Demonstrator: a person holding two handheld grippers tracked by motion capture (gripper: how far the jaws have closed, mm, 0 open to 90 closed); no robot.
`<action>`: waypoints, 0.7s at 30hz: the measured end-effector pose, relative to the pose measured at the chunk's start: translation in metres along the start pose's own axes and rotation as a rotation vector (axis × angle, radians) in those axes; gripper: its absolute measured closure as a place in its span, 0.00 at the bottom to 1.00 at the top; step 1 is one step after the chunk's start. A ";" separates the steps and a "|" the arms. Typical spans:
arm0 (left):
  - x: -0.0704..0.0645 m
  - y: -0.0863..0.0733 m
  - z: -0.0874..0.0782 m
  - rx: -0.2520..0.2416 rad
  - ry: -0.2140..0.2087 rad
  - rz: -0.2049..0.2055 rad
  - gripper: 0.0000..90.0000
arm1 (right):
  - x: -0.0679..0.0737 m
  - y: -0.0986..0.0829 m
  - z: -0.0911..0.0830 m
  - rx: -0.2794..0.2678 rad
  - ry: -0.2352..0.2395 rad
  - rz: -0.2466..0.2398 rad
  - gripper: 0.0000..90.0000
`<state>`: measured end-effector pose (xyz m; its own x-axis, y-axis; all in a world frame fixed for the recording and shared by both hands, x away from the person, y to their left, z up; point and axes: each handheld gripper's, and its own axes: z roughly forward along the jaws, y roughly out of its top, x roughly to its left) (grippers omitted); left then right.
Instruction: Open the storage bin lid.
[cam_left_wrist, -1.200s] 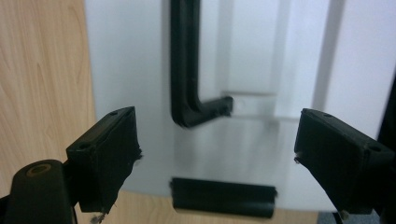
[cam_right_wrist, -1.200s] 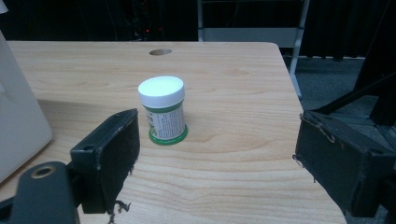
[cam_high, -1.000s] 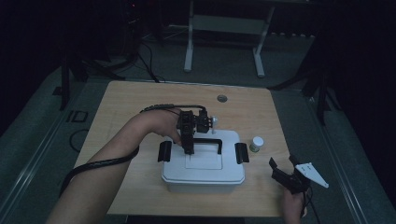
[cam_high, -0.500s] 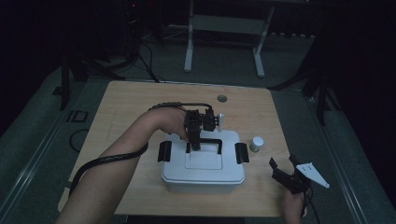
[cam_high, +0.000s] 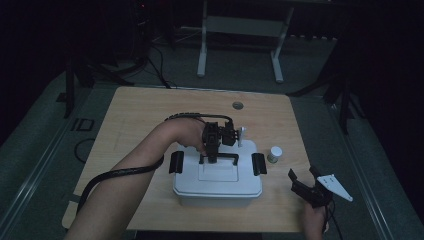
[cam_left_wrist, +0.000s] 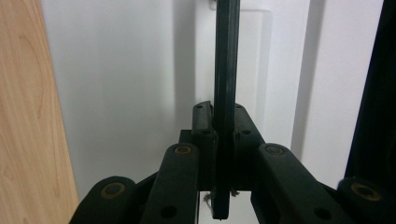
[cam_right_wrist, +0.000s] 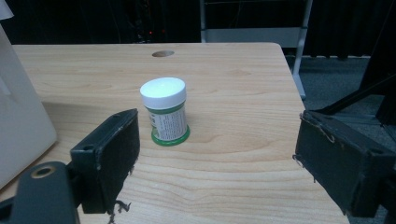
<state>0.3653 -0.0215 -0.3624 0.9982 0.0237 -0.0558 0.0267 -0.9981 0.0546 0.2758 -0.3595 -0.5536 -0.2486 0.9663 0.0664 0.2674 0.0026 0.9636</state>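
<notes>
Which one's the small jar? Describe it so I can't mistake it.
Start at the white lidded box in the middle of the wooden table. Just off the box's right side latch stands the small jar, upright and alone on bare wood. It has a white screw cap, printed label and green base.

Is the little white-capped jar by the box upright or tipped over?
Upright. The jar stands on its green base on the table, white cap on top, apart from the white box and ahead of the open right gripper.
</notes>
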 end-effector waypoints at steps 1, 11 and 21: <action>0.000 0.000 0.000 -0.002 0.003 0.000 0.93 | 0.000 0.000 0.000 0.000 0.000 0.000 0.15; -0.005 -0.001 -0.003 -0.014 0.029 0.000 0.93 | 0.000 0.000 0.000 0.001 -0.002 -0.002 0.15; -0.007 -0.007 -0.025 -0.050 0.053 -0.015 0.93 | 0.000 0.000 0.000 0.003 -0.002 -0.003 0.15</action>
<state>0.3597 -0.0129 -0.3376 0.9991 0.0433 -0.0042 0.0435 -0.9936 0.1044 0.2758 -0.3590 -0.5536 -0.2480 0.9667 0.0627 0.2690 0.0066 0.9631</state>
